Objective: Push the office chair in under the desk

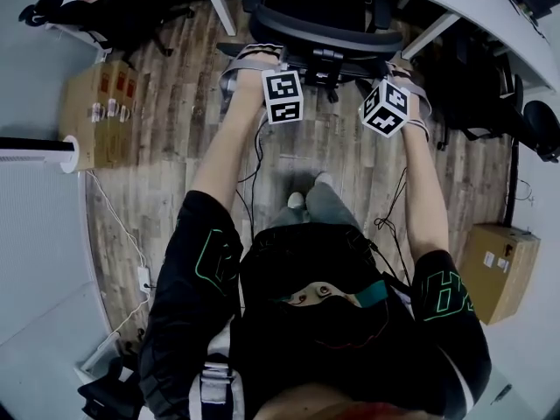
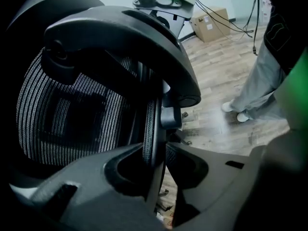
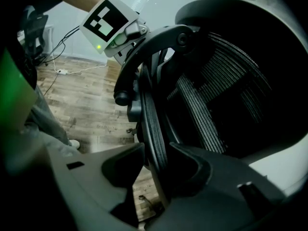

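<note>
Standing directly behind the office chair (image 1: 324, 24), both arms stretched forward, feet (image 1: 311, 195) planted on the wooden floor (image 1: 175, 147).

Holding the backrest rim (image 2: 150, 121) in the left gripper (image 2: 155, 160). Seeing the mesh-edged rim running straight between the two jaws and filling the gap there, the jaws standing fairly wide to take its thickness.

Holding the opposite side of the same backrest in the right gripper (image 3: 156, 160) in the same manner, the rim passing between its jaws and seated against both. Reading both as closed on the chair rather than empty.

Locating the chair at the top of the head view, between the two white worktop legs (image 1: 216, 3), with the pale worktop (image 1: 490, 16) curving away to either side. Not seeing the seat front or the worktop edge directly above it, both being cut off by the frame.

Judging progress:
- Treating the grip on the backrest as done on both sides.
- Taking the chair as lined up with the opening and at least partly entered.
- Counting the backrest as outside the worktop line on the near side.
- Expecting a further straight push inward, then releasing both grippers.

Noting cardboard boxes (image 1: 101, 112) well apart at both sides, not obstructing the path.
</note>
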{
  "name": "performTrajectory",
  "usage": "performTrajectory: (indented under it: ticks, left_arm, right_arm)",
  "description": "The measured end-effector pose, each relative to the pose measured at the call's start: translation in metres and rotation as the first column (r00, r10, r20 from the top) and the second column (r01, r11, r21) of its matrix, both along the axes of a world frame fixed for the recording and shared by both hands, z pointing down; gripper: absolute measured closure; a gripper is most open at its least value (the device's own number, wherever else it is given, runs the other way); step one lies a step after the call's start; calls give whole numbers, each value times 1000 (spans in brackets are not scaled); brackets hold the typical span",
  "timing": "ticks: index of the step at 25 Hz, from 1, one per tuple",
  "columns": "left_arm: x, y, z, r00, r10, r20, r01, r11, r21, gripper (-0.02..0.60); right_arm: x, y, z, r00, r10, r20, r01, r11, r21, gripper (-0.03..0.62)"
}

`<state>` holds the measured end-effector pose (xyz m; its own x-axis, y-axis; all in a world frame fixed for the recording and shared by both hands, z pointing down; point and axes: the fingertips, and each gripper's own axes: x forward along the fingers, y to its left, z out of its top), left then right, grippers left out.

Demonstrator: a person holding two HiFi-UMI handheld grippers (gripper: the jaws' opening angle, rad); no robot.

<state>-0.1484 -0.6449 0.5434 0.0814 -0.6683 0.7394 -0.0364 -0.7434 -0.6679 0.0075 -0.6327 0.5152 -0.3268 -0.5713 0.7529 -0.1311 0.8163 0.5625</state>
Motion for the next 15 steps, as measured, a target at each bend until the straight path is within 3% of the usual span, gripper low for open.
performTrajectory:
  ticks: [15]
  left_arm:
    - [-20, -93, -2, 998, 58, -7, -58, 998, 0, 453]
  right_arm:
    - [-22, -93, -2, 1000, -2, 2, 2, 1000, 25, 431]
